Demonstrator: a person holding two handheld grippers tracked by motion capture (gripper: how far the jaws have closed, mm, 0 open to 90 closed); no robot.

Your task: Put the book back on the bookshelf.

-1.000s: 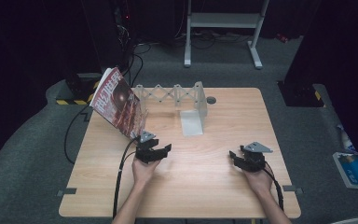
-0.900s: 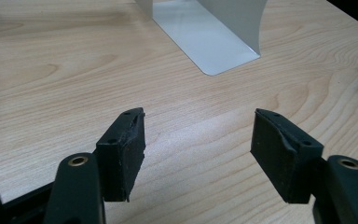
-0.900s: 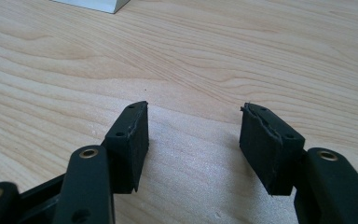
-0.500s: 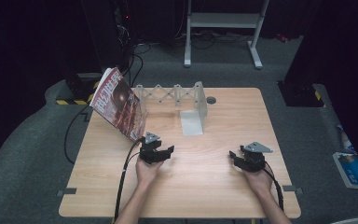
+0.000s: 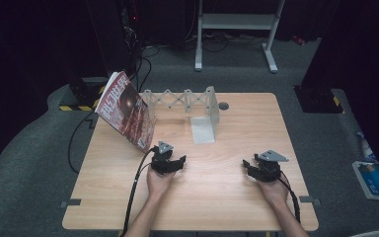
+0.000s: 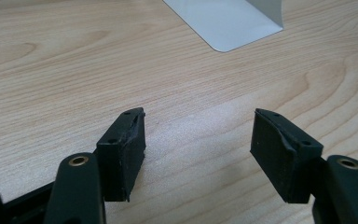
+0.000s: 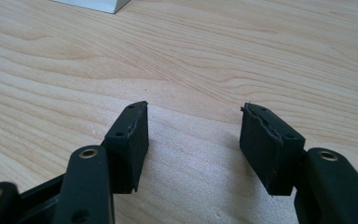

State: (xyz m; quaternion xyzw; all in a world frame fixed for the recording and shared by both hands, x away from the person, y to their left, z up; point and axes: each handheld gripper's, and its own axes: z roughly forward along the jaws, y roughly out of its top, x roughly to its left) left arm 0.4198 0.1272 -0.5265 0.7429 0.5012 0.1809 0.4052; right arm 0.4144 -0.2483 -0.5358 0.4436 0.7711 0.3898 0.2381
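Note:
My left gripper (image 5: 173, 163) rests low over the wooden table (image 5: 212, 207) left of centre, held by a hand, its jaws apart with bare wood between them (image 6: 198, 135). My right gripper (image 5: 252, 167) sits near the table's right side, also open over bare wood (image 7: 193, 133). A magazine (image 5: 126, 109) with a red cover leans tilted at the table's left rear. A white expanding rack (image 5: 180, 98) stands along the back edge, and its L-shaped white end plate (image 5: 205, 129) lies on the table ahead of the left gripper, seen as a white sheet (image 6: 223, 21) in the left gripper view.
A small dark round spot (image 5: 223, 105) marks the table behind the rack. Cables (image 5: 135, 190) trail from both grippers toward the front edge. A metal stand (image 5: 237, 29) stands on the floor beyond the table. A blue packet (image 5: 375, 177) lies on the floor at right.
The left gripper has sunk slightly toward the table. The right gripper has stayed in place.

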